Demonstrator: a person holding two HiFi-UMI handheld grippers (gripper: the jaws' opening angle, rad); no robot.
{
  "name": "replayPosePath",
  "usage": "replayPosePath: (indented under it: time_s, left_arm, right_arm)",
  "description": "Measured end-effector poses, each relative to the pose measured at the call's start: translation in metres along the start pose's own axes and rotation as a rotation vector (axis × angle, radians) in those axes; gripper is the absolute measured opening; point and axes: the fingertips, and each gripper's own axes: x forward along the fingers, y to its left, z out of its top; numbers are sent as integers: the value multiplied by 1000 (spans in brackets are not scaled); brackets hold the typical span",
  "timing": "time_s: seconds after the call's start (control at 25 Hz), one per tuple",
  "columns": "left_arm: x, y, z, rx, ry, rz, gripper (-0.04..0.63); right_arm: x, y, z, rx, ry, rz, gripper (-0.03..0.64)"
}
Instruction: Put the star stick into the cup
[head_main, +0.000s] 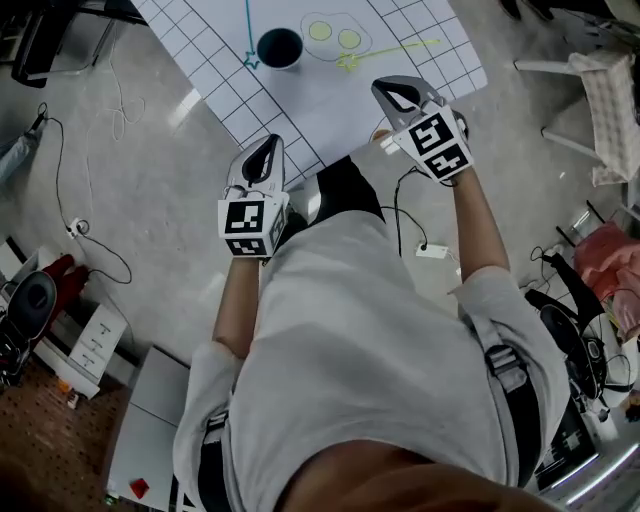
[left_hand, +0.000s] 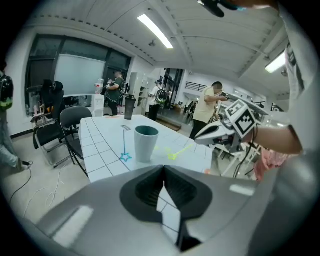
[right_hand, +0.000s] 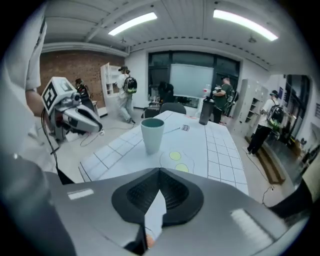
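Note:
A teal cup (head_main: 279, 47) stands upright on the white gridded table (head_main: 300, 110). To its left lies a blue star stick (head_main: 248, 45), and to its right a yellow star stick (head_main: 385, 52). My left gripper (head_main: 266, 146) is shut and holds nothing; it hangs off the table's near left edge. My right gripper (head_main: 389, 93), likewise shut with nothing in it, is over the table's near right corner. The left gripper view shows the cup (left_hand: 146, 143) with the blue star (left_hand: 124, 156) and the yellow star (left_hand: 172, 156) beside it. The right gripper view shows the cup (right_hand: 152, 134) ahead.
Two yellow-green discs (head_main: 335, 35) lie behind the yellow stick. A dark bottle (left_hand: 129, 107) stands at the table's far end. Office chairs (left_hand: 72, 127) sit left of the table, a white chair (head_main: 600, 85) to the right. Cables (head_main: 95, 245) trail over the floor. People stand in the background.

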Motion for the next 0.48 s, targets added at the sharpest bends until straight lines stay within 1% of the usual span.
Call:
replayPosePath:
  time_s: [0.16, 0.24, 0.36, 0.44, 0.48]
  left_arm:
    - [24, 7, 0, -37, 32, 37, 3]
    - [31, 12, 0, -55, 32, 62, 3]
    - [38, 23, -4, -95, 34, 102, 3]
    - [38, 34, -8, -130, 39, 132, 3]
    - [36, 40, -10, -147, 41, 149, 3]
  right_arm:
    - [37, -28, -19, -273, 156, 75, 0]
    - [52, -33, -27, -379, 216, 133, 0]
    - [73, -35, -38, -496, 288, 234, 3]
    - [85, -34, -42, -558, 328, 288, 31]
    - [90, -32, -45, -584, 350, 313, 34]
